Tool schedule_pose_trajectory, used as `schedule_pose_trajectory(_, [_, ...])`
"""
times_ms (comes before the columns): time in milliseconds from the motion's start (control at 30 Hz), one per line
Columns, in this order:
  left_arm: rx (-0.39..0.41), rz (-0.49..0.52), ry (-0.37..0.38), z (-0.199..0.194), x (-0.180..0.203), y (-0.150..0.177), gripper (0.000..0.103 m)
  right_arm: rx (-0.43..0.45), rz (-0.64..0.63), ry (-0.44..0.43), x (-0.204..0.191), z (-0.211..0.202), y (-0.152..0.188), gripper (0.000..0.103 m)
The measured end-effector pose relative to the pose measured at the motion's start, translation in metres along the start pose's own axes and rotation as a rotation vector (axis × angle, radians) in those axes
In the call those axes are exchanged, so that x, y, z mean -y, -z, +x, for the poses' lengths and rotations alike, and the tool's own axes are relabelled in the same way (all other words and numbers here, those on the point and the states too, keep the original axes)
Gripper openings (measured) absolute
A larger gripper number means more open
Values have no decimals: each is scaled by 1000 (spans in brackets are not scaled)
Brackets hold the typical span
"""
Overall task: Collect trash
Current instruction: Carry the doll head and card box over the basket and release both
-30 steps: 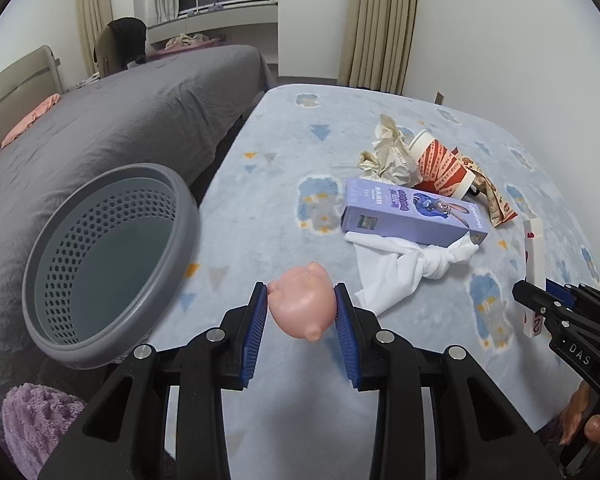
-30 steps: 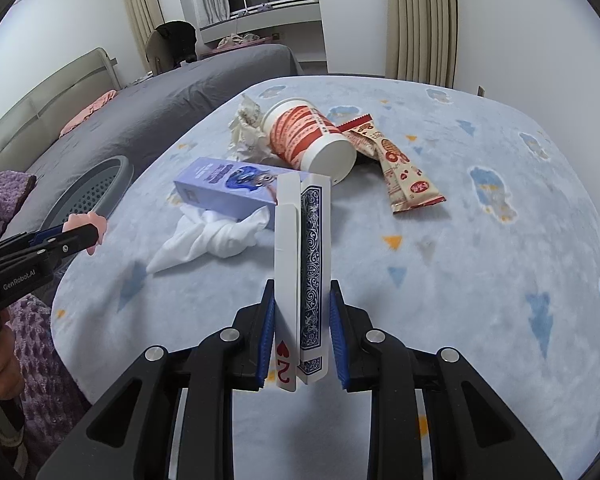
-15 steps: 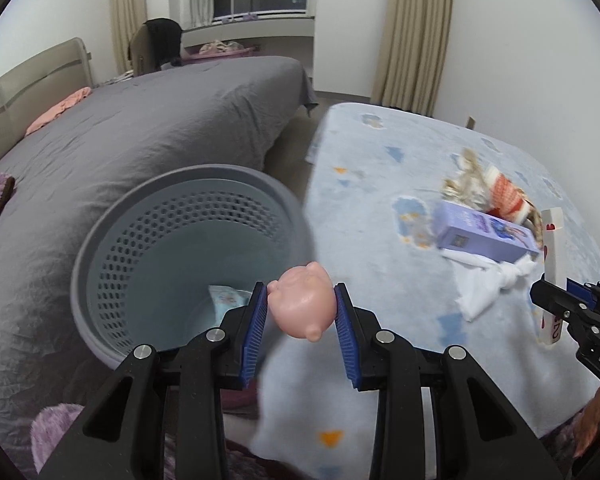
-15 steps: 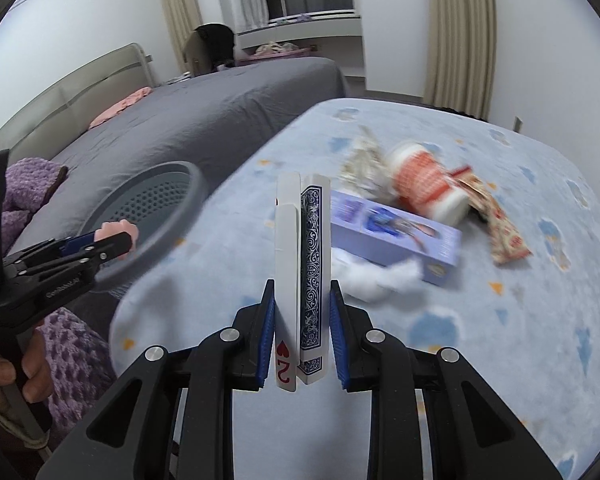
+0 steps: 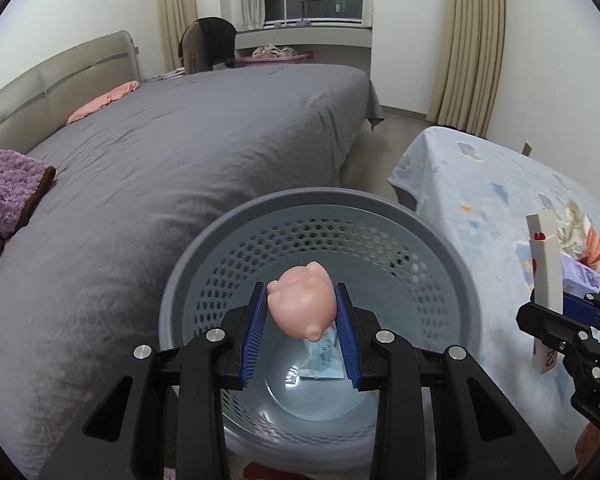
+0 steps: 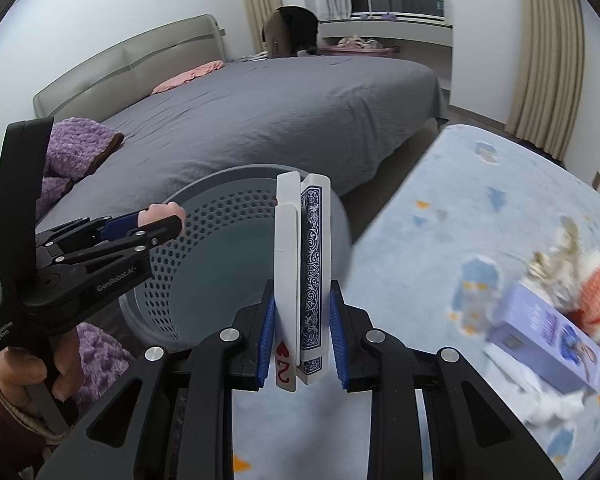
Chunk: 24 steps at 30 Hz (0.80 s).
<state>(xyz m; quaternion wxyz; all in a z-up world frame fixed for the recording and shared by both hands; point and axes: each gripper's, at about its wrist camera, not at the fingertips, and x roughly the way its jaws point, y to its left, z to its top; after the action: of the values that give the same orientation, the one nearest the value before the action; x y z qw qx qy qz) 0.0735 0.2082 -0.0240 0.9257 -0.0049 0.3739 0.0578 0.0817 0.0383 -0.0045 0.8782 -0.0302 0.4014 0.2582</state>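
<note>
My left gripper (image 5: pixel 301 312) is shut on a pink pig toy (image 5: pixel 300 304) and hangs over the mouth of the grey perforated basket (image 5: pixel 452 256). A pale wrapper (image 5: pixel 322 364) lies on the basket's bottom. My right gripper (image 6: pixel 301 320) is shut on a playing-card box (image 6: pixel 302 272), white with a blue patterned back, held upright beside the basket (image 6: pixel 224 216). In the right wrist view the left gripper (image 6: pixel 160 220) shows at the left with the pig toy (image 6: pixel 162 212) above the basket's rim. The card box (image 5: pixel 546 280) also appears at the right of the left wrist view.
A bed with a grey cover (image 5: pixel 188 152) lies behind the basket. A low table with a light blue patterned cloth (image 6: pixel 480 220) stands to the right, bearing a purple box (image 6: pixel 548 336), a red-and-white cup (image 6: pixel 592 300) and white tissue (image 6: pixel 552 408). A purple knitted sleeve (image 6: pixel 96 360) shows at left.
Both grippers have swung left from over the table to the basket. The pig toy now hangs above the basket's inside, and the card box has come up to its rim. Both grips are unchanged.
</note>
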Motion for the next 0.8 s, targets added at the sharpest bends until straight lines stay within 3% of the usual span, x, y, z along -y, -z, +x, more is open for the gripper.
schedule_pose_trajectory(500, [-72,-82,30,35,-28,4,35,-45,-43,-13,-33,53,-28,27])
schedule_pose_trajectory(533, [-71,-84,30,35,-30,4,37,-43,-43,-11,-33,54,-28,31])
schedule_pose_trajectory(600, [-60,-89,16,34,-32,4,55,-31,-43,-5,-32,51,-28,53])
schedule_pose_trajectory(667, [-47,-93,7,32,-34,4,62,-27,-46,3,-32,52,-29,53])
schedule_pose_trajectory(800, [-55,-99,-12,32,-37,5,62,-26,-41,9,-32,52,-29,53])
